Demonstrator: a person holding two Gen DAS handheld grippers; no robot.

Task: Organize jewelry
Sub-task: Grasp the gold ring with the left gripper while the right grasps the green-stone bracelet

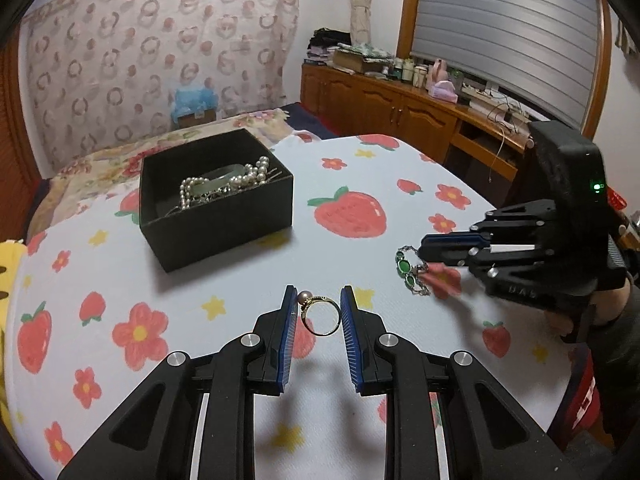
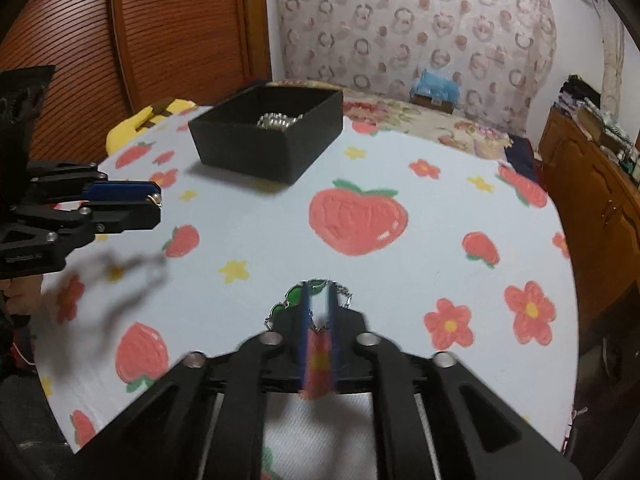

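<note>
A black open box (image 1: 216, 200) holding pearl strands (image 1: 224, 184) and a pale bangle sits on the strawberry-print table; it also shows in the right wrist view (image 2: 268, 140). My left gripper (image 1: 319, 312) is shut on a gold ring with a pearl (image 1: 318, 314), held upright between the blue pads above the table. The ring shows at the left gripper's tips in the right wrist view (image 2: 154, 199). My right gripper (image 2: 318, 300) is shut on a green-stone chain bracelet (image 2: 296, 294), seen also in the left wrist view (image 1: 410, 270), low over the cloth.
The round table (image 1: 360, 184) has a white cloth with strawberries and flowers. A bed with floral bedding (image 1: 100, 160) lies behind it. A wooden cabinet (image 1: 380, 100) with clutter stands at the back right.
</note>
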